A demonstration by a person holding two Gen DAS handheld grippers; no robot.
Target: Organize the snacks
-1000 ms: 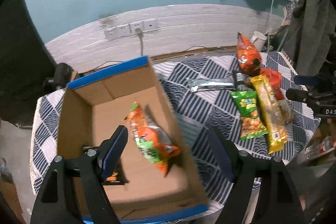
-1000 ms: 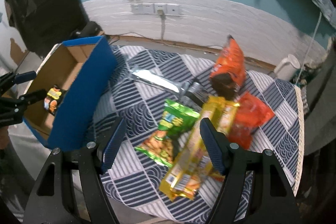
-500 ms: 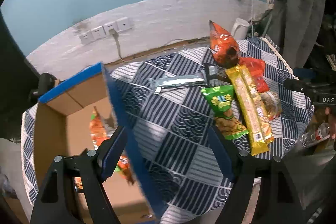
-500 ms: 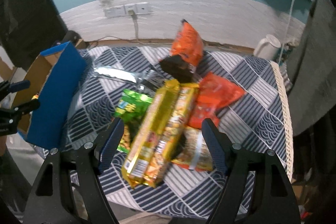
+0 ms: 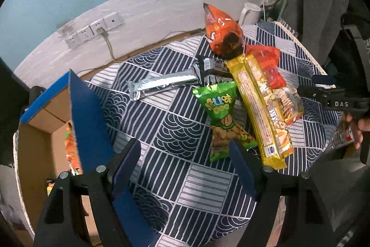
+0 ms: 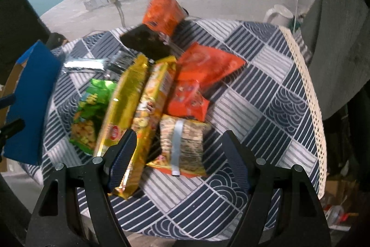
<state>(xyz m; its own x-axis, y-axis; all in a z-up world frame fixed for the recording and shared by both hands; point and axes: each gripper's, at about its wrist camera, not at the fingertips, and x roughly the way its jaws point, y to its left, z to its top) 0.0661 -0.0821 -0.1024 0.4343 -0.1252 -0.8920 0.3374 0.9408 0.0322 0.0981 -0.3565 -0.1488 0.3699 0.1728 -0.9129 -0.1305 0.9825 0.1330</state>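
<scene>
Both tongs are seen spread wide with nothing between their pads. The left tongs [image 5: 185, 163] are held above the near edge of the counter [image 5: 175, 196], which is covered by a navy and white patterned cloth. The right tongs [image 6: 179, 152] are held over the near edge as well, just before a beige snack pack [image 6: 185, 145].

The snacks are gathered in a loose pile toward the middle and right of the counter. A long yellow packet [image 5: 259, 108] is laid from the far side toward the near edge, with a green peanut bag [image 5: 222, 117] touching its left side. A silver bar [image 5: 161, 83] is placed farther left, apart from the pile's centre. An orange chip bag [image 5: 222, 31] is propped upright at the far edge, and a red pouch [image 6: 208, 64] lies beside the yellow packet.

A cardboard box [image 5: 90, 117] with blue outer walls is set at the counter's left edge; an orange snack bag [image 5: 70, 149] is partly visible inside it.
</scene>
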